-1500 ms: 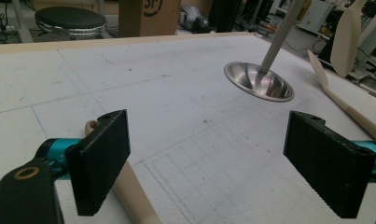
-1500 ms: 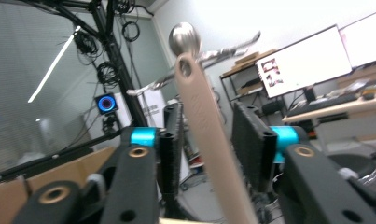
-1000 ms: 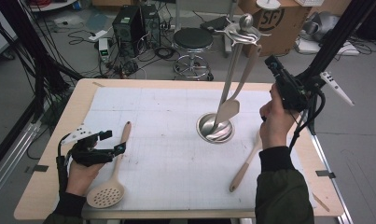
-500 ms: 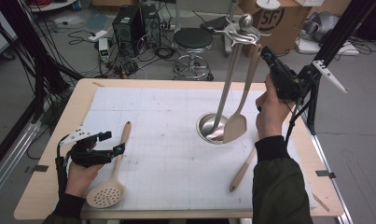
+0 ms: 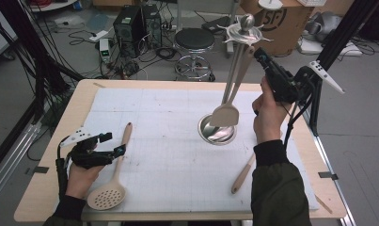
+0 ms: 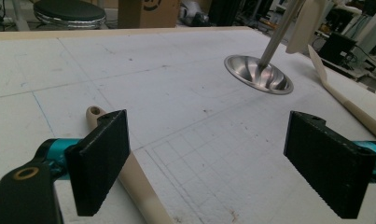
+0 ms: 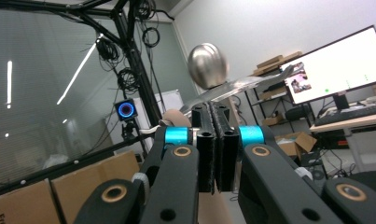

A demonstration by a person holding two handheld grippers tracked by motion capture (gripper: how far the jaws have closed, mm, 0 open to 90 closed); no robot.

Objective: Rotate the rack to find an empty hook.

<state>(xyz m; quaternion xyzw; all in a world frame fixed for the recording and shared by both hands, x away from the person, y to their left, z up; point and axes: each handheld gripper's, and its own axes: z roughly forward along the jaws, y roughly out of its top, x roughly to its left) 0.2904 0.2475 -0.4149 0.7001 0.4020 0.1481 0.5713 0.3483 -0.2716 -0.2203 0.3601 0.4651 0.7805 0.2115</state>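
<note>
The right gripper [image 5: 258,52], jaws clamped on the handle of a wooden spatula [image 5: 227,113], rose toward the hooked top of the steel utensil stand [image 5: 246,29], carrying the blade from beside the stand's base to above it.

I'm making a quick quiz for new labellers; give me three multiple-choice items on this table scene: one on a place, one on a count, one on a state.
1. Where does the slotted spoon lie?
A. in the metal bowl
B. on the mat at the near left
C. on the stool

2. How many utensils lie flat on the mat?
A. two
B. four
C. none

3. How do the left gripper's jaws stand?
A. shut tight
B. clamped on the bowl
C. wide open

Answers: 1 B, the slotted spoon lies on the mat beside the left gripper. 2 A, that spoon plus a long-handled utensil at the right. 3 C, the left gripper view shows its pads far apart with bare mat between them.
</note>
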